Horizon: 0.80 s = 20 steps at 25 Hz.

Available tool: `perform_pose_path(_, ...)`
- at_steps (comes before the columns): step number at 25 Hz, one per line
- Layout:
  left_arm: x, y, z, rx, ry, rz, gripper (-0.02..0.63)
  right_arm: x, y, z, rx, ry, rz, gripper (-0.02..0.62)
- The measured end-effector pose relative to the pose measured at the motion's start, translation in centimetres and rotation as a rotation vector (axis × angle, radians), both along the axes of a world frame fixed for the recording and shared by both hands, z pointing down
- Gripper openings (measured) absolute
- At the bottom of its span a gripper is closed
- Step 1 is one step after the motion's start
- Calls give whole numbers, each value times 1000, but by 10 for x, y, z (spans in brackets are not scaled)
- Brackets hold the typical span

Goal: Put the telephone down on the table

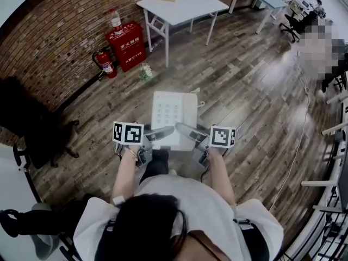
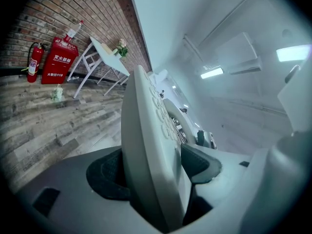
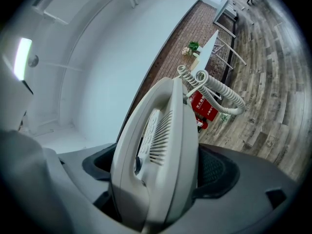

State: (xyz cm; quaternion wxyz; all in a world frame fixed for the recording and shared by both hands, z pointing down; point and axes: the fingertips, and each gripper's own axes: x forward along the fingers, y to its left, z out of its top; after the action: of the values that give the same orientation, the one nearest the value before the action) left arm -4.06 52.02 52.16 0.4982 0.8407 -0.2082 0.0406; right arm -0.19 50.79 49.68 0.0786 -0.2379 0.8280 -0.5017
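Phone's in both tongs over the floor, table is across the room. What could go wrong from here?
1. The left tongs and right tongs pinch the telephone only along its near edge, above bare floor; a slip would likely drop it.
2. Its coiled cord hangs loose and might snag on a leg of the table during set-down.

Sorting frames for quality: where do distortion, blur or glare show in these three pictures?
Head view: fisheye curves the red brick wall, while the off-white push-button telephone is sharp. Left gripper view: the telephone's near edge is soft, and the bright ceiling light strip blooms. Right gripper view: dark rim, with one glaring ceiling lamp.
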Motion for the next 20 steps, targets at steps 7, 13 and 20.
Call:
perform_pose_path(7, -7, -35, 5, -13, 11, 8, 325, -7, -34, 4, -7, 14, 14, 440)
perform_pose_path(13, -7, -78, 4, -7, 12, 20, 325, -7, -77, 4, -6, 14, 27, 440)
perform_pose_path(20, -16, -124, 7, -21, 10, 21, 325, -16, -123, 8, -19, 18, 27, 440)
